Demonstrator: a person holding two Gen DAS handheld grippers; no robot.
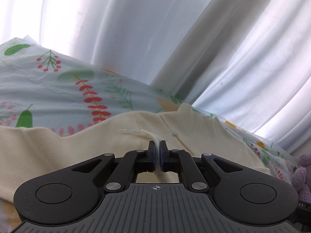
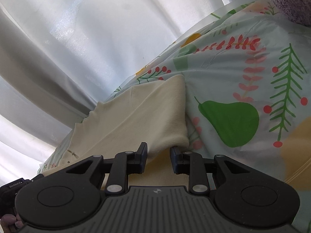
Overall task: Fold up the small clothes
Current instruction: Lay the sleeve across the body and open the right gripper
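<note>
Left tongs (image 1: 157, 151) are clamped on a pinch of the cream garment (image 1: 58, 151), which lies on the floral sheet (image 1: 48, 89). Only the right view shows the right tongs (image 2: 158, 155): apart, the garment's folded edge (image 2: 136, 116) between them, unpressed. Curtain (image 1: 136, 29) at far side.

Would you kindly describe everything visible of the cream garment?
The cream garment looks like soft knit cotton, with seams and a small stitched knot. It lies partly folded on the floral sheet. The left gripper is shut on a thin pinch of it; a bunched, rolled end sits between the right gripper's partly open jaws.
</note>
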